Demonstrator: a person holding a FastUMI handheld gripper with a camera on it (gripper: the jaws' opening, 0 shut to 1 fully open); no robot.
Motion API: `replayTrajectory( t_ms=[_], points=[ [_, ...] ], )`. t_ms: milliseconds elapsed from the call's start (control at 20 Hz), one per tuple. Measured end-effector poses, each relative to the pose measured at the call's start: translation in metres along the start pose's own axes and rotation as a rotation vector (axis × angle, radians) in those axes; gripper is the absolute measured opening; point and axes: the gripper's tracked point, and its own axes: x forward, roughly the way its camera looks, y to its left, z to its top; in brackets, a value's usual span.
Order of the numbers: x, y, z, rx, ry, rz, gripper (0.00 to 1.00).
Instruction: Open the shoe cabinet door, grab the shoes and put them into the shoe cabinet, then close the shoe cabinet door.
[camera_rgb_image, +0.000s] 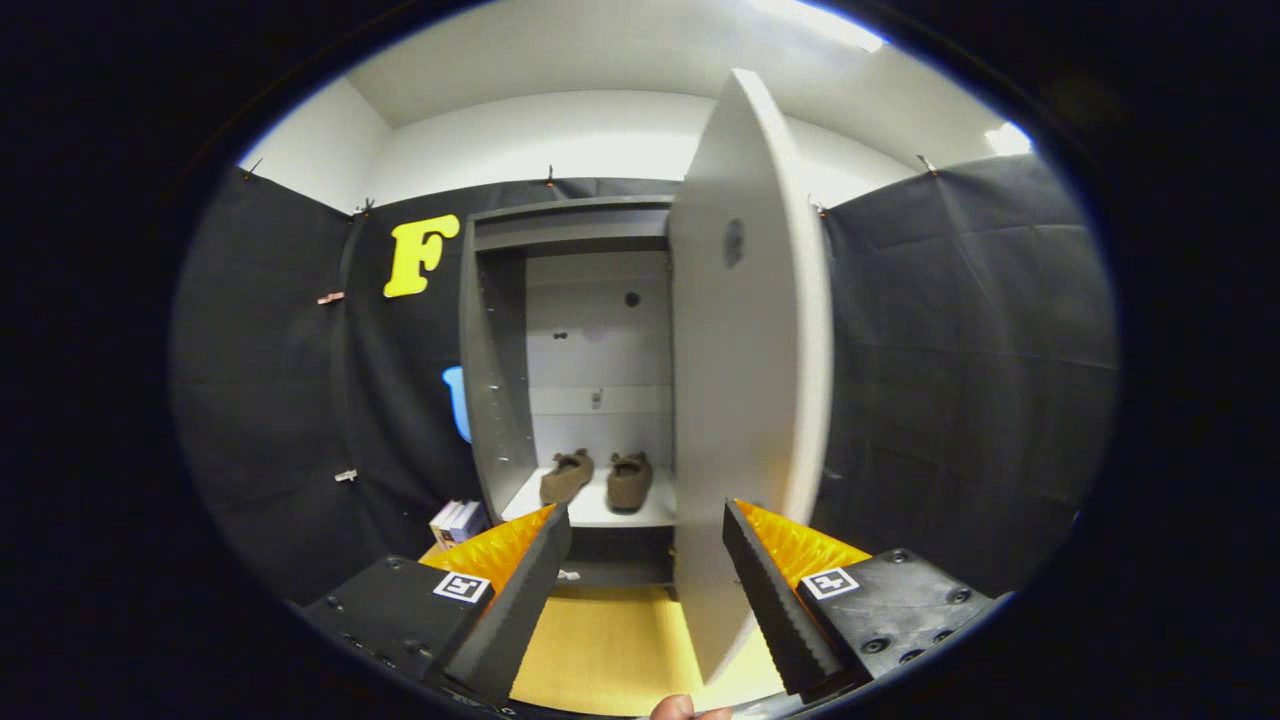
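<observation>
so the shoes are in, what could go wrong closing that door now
1. The grey cabinet door stands wide open, its lower edge between the open gripper fingers and close to the right finger; a push there could slip off the thin edge.
2. The pair of brown shoes sits near the white shelf front; the closing door might catch them.
3. A fingertip shows below the door and could be pinched.

Your gripper (648, 540) has black ridged fingers (520, 600) on orange backing, each block wearing a black-and-white square marker. The shoes (598, 478) are brown (both alike), on a white shelf (600, 512) in the pale grey shoe cabinet (490, 400); its door (745, 400) matches. The floor (610, 650) is yellow.
</observation>
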Motion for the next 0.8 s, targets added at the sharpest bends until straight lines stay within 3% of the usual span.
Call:
replayTrajectory(
  t_ms=[200, 450, 650, 800],
  points=[
    [-0.007, -0.075, -0.015, -0.009, 0.019, -0.113, 0.97],
    [0.043, -0.153, -0.038, -0.045, 0.041, -0.228, 0.97],
    [0.064, -0.154, -0.058, 0.055, 0.100, -0.161, 0.99],
    [0.062, -0.145, -0.065, 0.049, 0.103, -0.143, 0.96]
  ],
)
